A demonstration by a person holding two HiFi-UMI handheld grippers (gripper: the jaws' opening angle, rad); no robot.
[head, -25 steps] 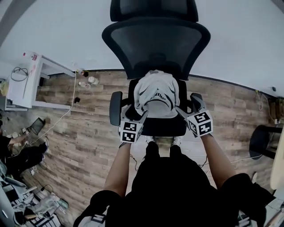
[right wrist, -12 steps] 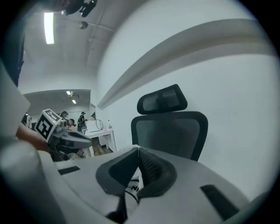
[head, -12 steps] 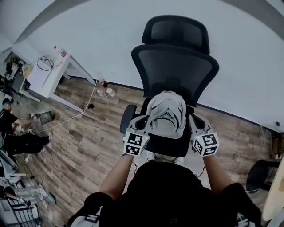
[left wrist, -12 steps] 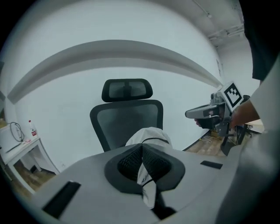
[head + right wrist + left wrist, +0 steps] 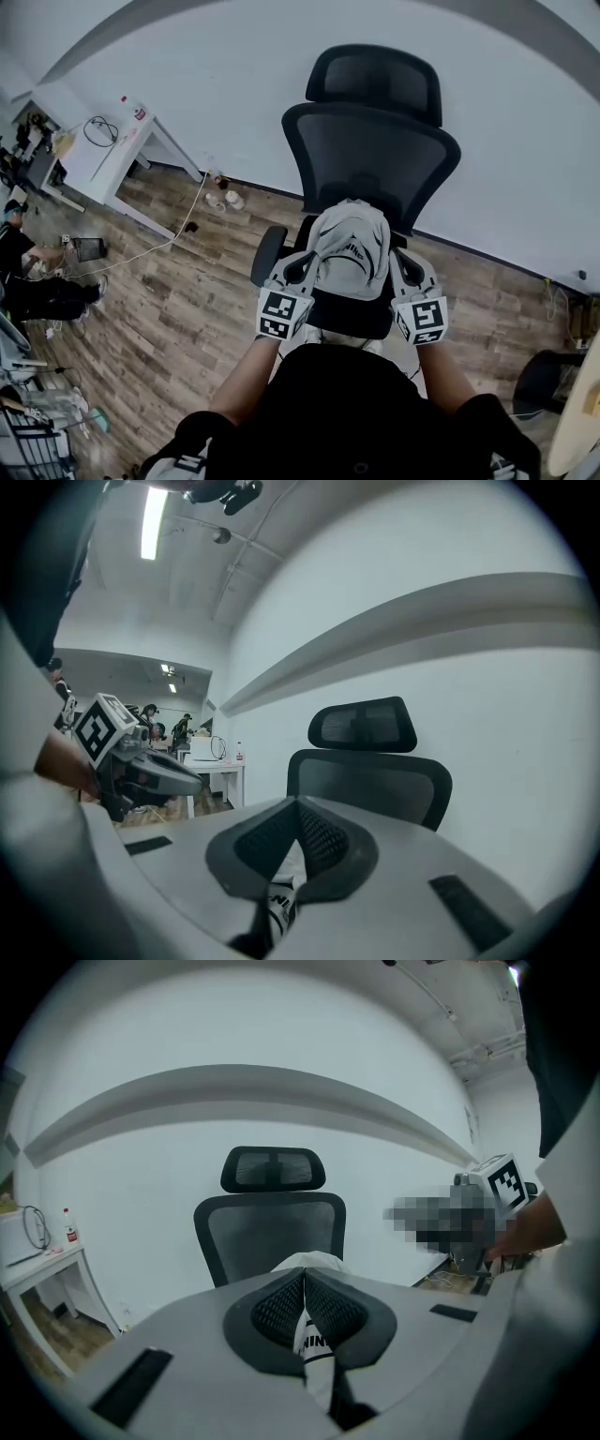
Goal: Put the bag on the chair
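Observation:
A white fabric bag (image 5: pixel 352 246) with dark print hangs between my two grippers, in front of the black mesh office chair (image 5: pixel 370 155) and above its seat. My left gripper (image 5: pixel 302 269) is shut on the bag's left side; in the left gripper view the pads (image 5: pixel 281 1305) pinch white fabric (image 5: pixel 315 1349). My right gripper (image 5: pixel 400 269) is shut on the right side, its jaws having just closed, with a strip of the bag (image 5: pixel 281 900) caught between its pads (image 5: pixel 323 836). The chair's backrest (image 5: pixel 272 1232) stands straight ahead of both grippers.
A white desk (image 5: pixel 103 155) with a cable and a bottle stands at the left wall. Small items (image 5: pixel 225 199) and a cord lie on the wood floor. A seated person (image 5: pixel 37 295) is at the far left. A dark stool (image 5: pixel 542 382) stands at the lower right.
Both grippers have risen with the bag, which was low on the seat and now hangs higher in front of the backrest. The head view has swung to the right.

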